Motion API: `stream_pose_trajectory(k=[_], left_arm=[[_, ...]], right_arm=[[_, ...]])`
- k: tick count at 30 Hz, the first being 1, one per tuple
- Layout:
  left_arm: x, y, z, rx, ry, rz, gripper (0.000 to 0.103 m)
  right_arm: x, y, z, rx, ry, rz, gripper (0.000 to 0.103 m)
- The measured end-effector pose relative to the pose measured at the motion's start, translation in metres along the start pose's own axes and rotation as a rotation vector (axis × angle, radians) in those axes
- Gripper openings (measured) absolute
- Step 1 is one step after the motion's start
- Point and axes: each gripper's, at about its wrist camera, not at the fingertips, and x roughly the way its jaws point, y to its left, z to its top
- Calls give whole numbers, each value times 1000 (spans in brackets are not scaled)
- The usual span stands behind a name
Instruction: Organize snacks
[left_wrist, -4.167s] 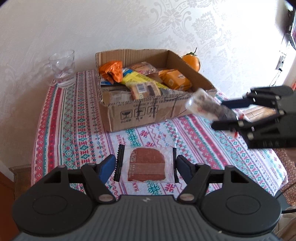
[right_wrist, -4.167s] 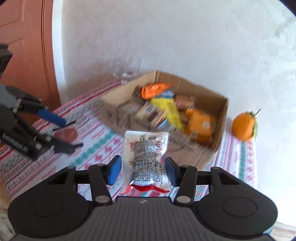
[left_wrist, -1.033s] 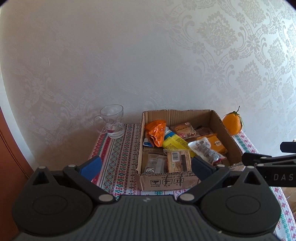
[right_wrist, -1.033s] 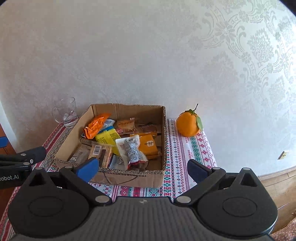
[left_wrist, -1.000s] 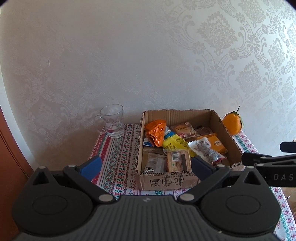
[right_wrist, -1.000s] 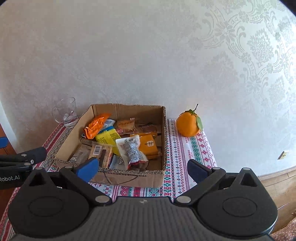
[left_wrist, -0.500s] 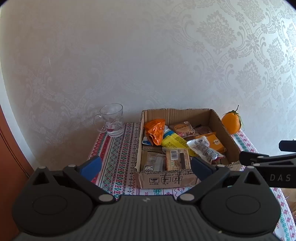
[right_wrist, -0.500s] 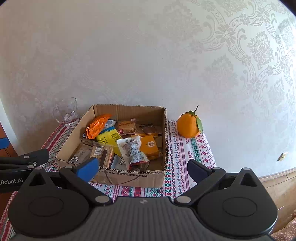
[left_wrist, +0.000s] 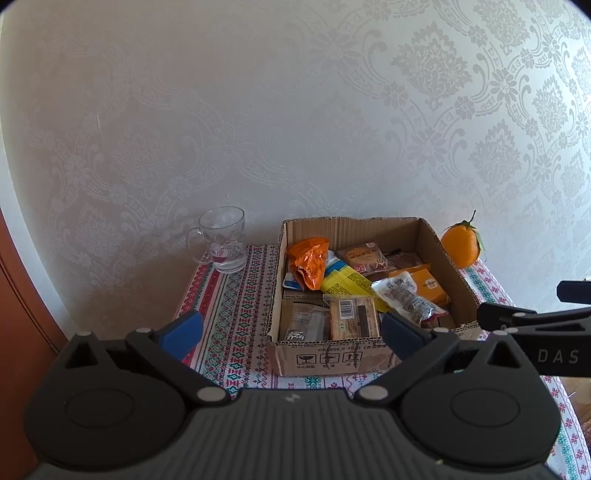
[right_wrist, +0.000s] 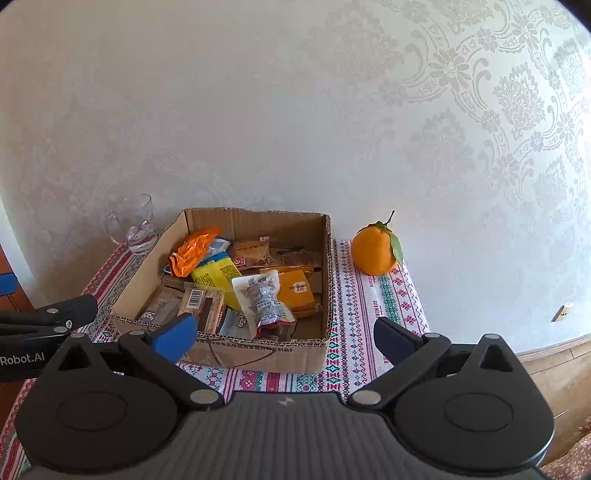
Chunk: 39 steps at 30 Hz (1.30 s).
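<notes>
Left gripper (left_wrist: 291, 330): one, hovering with jaws spread wide, gripping nothing.
Right gripper (right_wrist: 284, 334): one, likewise gaping, carrying nothing.
Cardboard box (left_wrist: 332, 356): one, sitting on the patterned tablecloth (left_wrist: 236, 314), showing "GB" print, rest unreadable.
Snack packets (right_wrist: 264, 301): roughly nine, lying piled inside the box.
Glass mug (left_wrist: 221, 240): one.
Orange (right_wrist: 375, 251): one.
Writing: "DAS", "Robot.AI" on gripper sides.

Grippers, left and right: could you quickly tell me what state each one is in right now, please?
Left gripper: open, fingers spread wide, holding nothing.
Right gripper: open, fingers spread wide, holding nothing.
</notes>
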Motion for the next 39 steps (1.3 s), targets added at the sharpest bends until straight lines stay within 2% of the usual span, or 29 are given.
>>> stream_pose_trajectory(k=[39], left_arm=[[0,1,0,-10,7,-5,103]], right_arm=[[-2,0,0,-7,-4,-4,103]])
